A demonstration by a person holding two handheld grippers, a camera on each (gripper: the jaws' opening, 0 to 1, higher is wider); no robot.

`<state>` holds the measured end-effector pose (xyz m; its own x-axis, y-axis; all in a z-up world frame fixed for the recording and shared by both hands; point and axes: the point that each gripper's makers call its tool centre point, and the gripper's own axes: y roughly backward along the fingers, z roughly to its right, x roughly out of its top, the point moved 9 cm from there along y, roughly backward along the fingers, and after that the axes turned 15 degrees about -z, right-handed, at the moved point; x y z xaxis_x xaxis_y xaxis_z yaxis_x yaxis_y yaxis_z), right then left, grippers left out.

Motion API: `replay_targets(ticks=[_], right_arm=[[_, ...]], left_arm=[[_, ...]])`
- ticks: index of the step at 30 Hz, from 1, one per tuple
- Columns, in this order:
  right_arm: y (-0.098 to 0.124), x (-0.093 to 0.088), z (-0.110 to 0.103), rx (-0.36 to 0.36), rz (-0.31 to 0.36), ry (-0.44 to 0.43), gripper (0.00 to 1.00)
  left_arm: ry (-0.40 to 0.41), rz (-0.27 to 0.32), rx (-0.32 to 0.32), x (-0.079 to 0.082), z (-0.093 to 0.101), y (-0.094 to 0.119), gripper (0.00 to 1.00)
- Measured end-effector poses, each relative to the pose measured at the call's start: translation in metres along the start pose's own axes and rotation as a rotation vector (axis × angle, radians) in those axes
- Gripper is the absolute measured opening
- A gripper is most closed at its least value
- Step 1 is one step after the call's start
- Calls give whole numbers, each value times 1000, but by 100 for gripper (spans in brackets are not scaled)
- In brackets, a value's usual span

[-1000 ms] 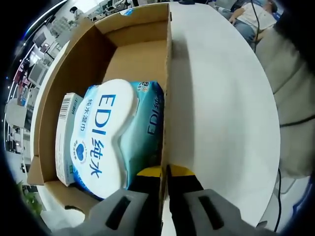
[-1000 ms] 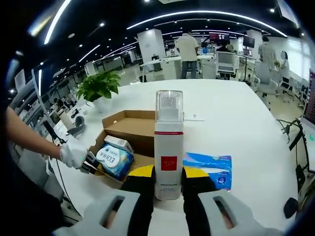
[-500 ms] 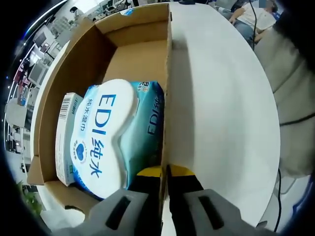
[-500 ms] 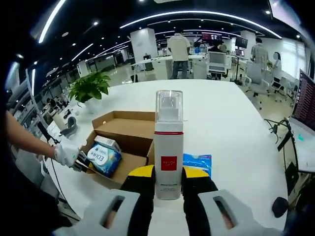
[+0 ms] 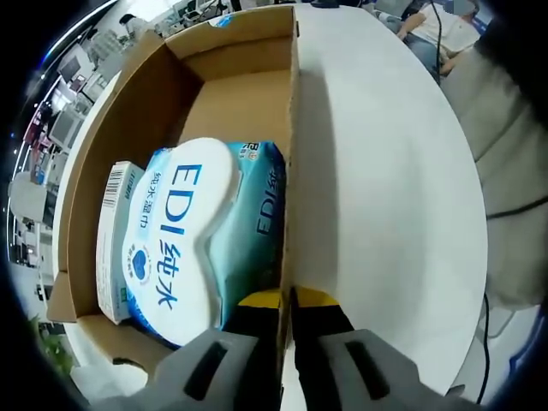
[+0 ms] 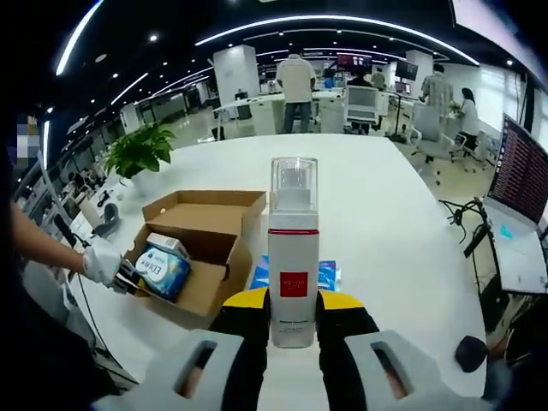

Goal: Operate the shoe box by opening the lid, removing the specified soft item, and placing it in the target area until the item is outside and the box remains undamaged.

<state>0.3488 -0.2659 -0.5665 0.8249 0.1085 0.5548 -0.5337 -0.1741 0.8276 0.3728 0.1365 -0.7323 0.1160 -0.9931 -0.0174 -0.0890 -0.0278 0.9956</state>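
Evidently steadying it, the left gripper (image 5: 287, 312) clamps its jaws on the near wall of the open brown cardboard shoe box (image 5: 292, 128), where the blue-and-white soft wipes pack (image 5: 193, 231), printed "EDI 纯水", lies. Meanwhile the right gripper (image 6: 293, 321) pinches an upright white red-banded bottle (image 6: 293, 253).

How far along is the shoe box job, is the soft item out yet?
Done: the shoe box is open, lid folded back, with no damage visible. In hand: the left gripper is shut on the box's side wall, while the right gripper is shut on a white bottle held above the table. Left: the wet wipes pack lies inside beside a small carton; removal and placement remain.
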Motion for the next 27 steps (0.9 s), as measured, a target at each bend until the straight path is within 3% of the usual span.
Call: replay_targets(ticks=[27], right_arm=[[5,-25,36,-71,-52,-34,17]], left_arm=[[2,0,-1,0,0,0,1]])
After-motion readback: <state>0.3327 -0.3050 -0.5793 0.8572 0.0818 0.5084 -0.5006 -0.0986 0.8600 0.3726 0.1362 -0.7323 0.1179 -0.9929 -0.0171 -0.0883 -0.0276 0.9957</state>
